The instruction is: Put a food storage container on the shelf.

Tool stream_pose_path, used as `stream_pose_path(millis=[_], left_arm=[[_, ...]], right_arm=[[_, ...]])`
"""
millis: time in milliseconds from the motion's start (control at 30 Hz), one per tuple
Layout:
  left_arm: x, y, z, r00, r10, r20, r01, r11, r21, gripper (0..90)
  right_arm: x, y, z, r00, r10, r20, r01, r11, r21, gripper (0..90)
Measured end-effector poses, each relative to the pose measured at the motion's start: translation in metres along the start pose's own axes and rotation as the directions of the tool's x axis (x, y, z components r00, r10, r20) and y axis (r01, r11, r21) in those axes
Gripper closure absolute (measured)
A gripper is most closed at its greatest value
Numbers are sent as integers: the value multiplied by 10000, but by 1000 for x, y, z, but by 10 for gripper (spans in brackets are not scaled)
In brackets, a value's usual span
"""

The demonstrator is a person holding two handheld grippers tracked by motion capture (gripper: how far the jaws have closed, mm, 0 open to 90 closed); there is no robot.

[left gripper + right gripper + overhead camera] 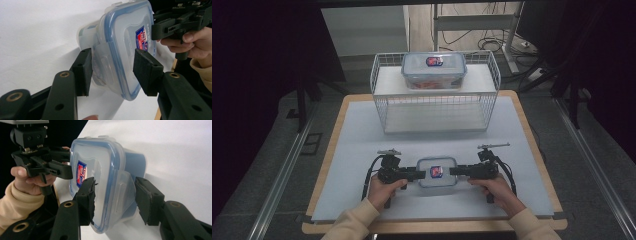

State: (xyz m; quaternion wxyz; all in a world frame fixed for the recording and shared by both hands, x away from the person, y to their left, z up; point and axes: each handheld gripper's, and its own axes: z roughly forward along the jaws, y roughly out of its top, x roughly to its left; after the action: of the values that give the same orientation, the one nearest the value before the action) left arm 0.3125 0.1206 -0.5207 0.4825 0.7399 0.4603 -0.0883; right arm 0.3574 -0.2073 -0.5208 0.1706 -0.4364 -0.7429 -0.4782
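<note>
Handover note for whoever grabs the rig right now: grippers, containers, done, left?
Left gripper: fingers straddle the near container's left latch flap, not visibly clamped.
Right gripper: same at the right flap.
Near container sits on the white mat, lid on.
Second container sits on the wire rack's top shelf.
Done: both grippers placed.
Left: probably grip and lift or unlatch; goal unclear.

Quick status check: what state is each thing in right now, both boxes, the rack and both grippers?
Near box: lid on, resting on the table, a gripper at each end.
Far box: lid on, sitting on the rack's top shelf.
Wire rack: upright, lower shelf bare.
Left gripper: jaws around the near box's left latch.
Right gripper: jaws around the near box's right latch.
</note>
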Motion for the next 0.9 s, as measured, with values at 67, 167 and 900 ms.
stream_pose_path(millis=[67, 167, 900], left_arm=[[-2, 0, 0, 10000, 55, -39, -56, 10000, -66, 511], [-3, 1, -1, 9999, 108, -115, -109, 9999, -126, 517], [-21, 32, -18, 9967, 813, -8, -812, 9943, -690, 522]], right_arm=[[2, -1, -1, 10000, 40, 36, -40, 10000, -43, 531], [5, -1, -2, 9999, -34, 110, 36, 9999, -104, 536], [33, 22, -25, 9911, -1218, 540, 1258, 9889, -786, 539]])
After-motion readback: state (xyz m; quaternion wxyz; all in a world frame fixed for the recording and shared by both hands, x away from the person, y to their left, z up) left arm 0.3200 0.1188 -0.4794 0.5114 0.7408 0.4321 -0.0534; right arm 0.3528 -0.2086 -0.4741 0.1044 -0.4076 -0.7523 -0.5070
